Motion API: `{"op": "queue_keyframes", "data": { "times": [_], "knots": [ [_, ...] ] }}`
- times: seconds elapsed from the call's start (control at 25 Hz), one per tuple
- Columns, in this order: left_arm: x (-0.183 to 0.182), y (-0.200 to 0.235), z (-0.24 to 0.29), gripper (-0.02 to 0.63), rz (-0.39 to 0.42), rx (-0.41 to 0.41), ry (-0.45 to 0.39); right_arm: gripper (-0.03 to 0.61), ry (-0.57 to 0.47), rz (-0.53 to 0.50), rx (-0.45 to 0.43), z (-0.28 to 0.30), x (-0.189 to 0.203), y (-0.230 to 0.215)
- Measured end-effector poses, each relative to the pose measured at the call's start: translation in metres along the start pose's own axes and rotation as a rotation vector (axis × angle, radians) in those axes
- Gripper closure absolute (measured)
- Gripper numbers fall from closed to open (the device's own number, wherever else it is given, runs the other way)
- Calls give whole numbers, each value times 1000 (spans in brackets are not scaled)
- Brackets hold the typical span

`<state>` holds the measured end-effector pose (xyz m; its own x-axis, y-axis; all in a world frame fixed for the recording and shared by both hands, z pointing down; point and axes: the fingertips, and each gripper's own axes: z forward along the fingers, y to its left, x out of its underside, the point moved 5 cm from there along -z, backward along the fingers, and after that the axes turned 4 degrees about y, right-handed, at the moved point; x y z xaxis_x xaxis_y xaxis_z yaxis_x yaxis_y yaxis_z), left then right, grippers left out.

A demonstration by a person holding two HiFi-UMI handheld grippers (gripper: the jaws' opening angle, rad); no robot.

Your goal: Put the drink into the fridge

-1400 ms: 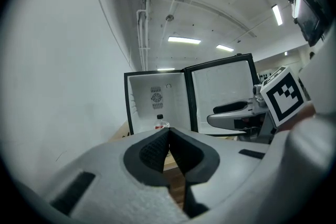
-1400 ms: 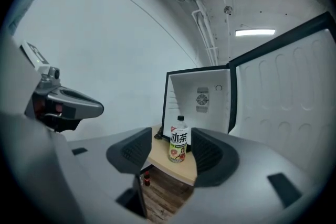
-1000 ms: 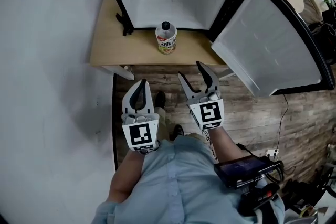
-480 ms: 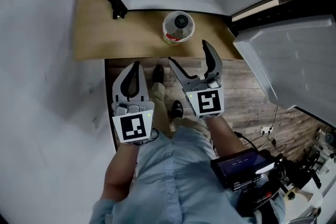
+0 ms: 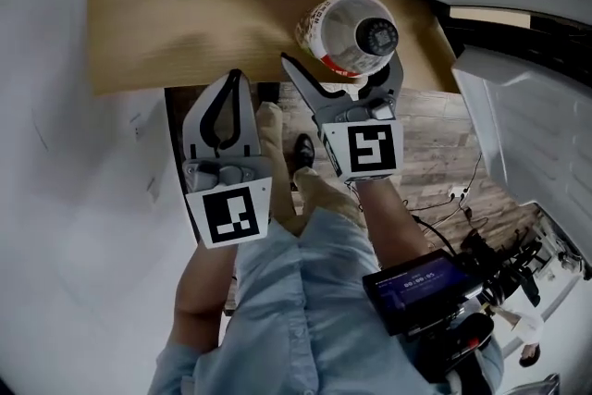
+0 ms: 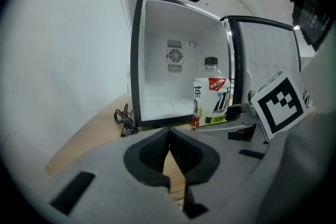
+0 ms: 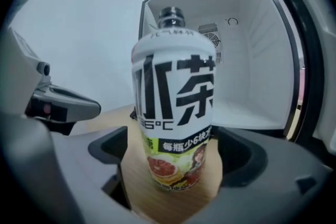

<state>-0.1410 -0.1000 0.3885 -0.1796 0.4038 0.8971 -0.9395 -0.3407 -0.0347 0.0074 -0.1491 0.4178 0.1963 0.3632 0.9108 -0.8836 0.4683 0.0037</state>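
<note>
The drink bottle (image 5: 356,37), white-labelled with a black cap, stands upright on the wooden table (image 5: 185,32) in front of the open fridge (image 6: 157,60). My right gripper (image 5: 342,62) has its jaws opening wide, one on each side of the bottle (image 7: 176,107); a gap shows at both sides, so the pads do not press it. My left gripper (image 5: 231,80) hangs over the table's front edge, left of the bottle (image 6: 210,99), its jaws shut with nothing between them (image 6: 169,136). The fridge (image 7: 252,60) is white and bare inside.
The fridge door (image 5: 546,116) swings open to the right. A black cable (image 6: 124,118) lies on the table at the fridge's left front corner. A white wall runs along the left. Wood floor and a black device (image 5: 416,282) at the person's waist lie below.
The view has closed in on the table. My right gripper moved forward to the bottle and its jaws spread around it. The left gripper came forward alongside, still shut.
</note>
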Motion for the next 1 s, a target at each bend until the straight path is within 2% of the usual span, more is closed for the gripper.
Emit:
{"op": "queue_keyframes", "data": {
  "times": [0.32,0.48,0.68,0.84,1.0],
  "knots": [
    [9,21,21,604,-35,-17,6,97,-10,-33,52,25,0,-6],
    [7,24,27,604,-32,-19,13,164,1,-49,42,29,-4,-4],
    [-9,24,31,604,-28,-16,-4,173,-66,-34,42,13,-22,-5],
    [-29,30,32,604,-30,-7,-31,172,-65,-53,40,2,-36,-1],
    [-43,33,38,604,-8,48,-51,172,-68,-53,68,1,-49,0]
  ]
}}
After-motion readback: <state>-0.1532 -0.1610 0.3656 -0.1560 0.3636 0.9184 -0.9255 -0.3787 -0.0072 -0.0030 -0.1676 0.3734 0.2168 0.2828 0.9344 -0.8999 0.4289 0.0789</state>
